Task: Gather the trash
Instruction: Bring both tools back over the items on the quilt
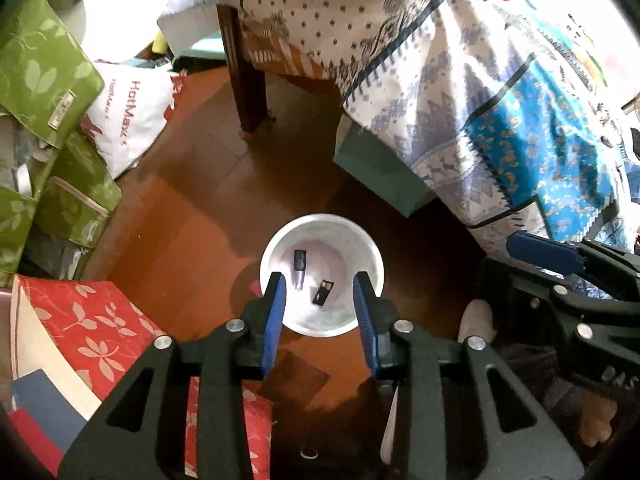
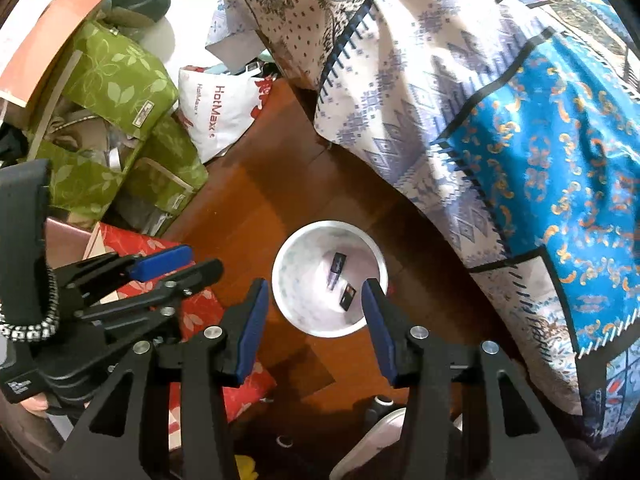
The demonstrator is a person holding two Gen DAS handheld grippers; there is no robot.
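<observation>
Hovering over the white bin (image 1: 322,272), our left gripper (image 1: 320,304) and right gripper (image 2: 316,312) gaped, holding nothing. 2 dark items (image 1: 300,264) lay inside.

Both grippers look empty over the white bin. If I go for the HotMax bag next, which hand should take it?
Left, probably. The HotMax bag lies far left of the white bin, on the side of the left gripper. The right gripper, also open and empty, would have to cross over the left.
</observation>
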